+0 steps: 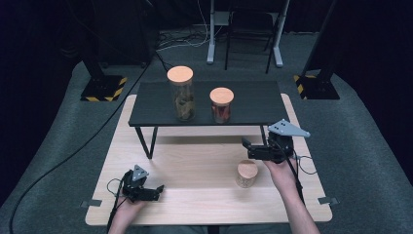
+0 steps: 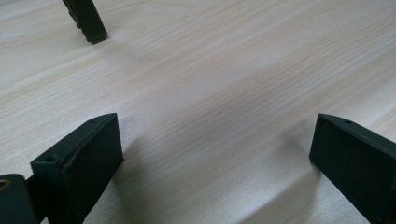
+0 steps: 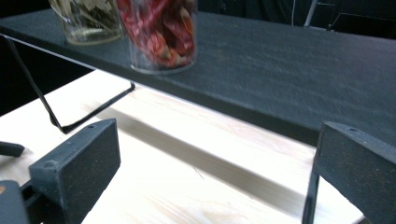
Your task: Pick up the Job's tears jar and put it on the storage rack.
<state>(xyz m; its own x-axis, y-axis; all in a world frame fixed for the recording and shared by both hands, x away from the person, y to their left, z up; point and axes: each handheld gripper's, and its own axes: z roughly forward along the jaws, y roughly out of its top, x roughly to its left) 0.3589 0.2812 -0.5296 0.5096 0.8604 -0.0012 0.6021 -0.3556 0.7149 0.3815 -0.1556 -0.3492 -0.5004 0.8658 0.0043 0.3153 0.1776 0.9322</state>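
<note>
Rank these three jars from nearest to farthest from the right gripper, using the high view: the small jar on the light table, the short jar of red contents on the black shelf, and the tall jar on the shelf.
From the right gripper:
1. Small jar, on the light table just below the gripper.
2. Short red-filled jar, on the black shelf, beyond the gripper.
3. Tall jar, farther left on the shelf.

small cork-lidded jar (image 1: 247, 174), upright, table's near-right

Table bright, surroundings dark; gripper views soft.
</note>
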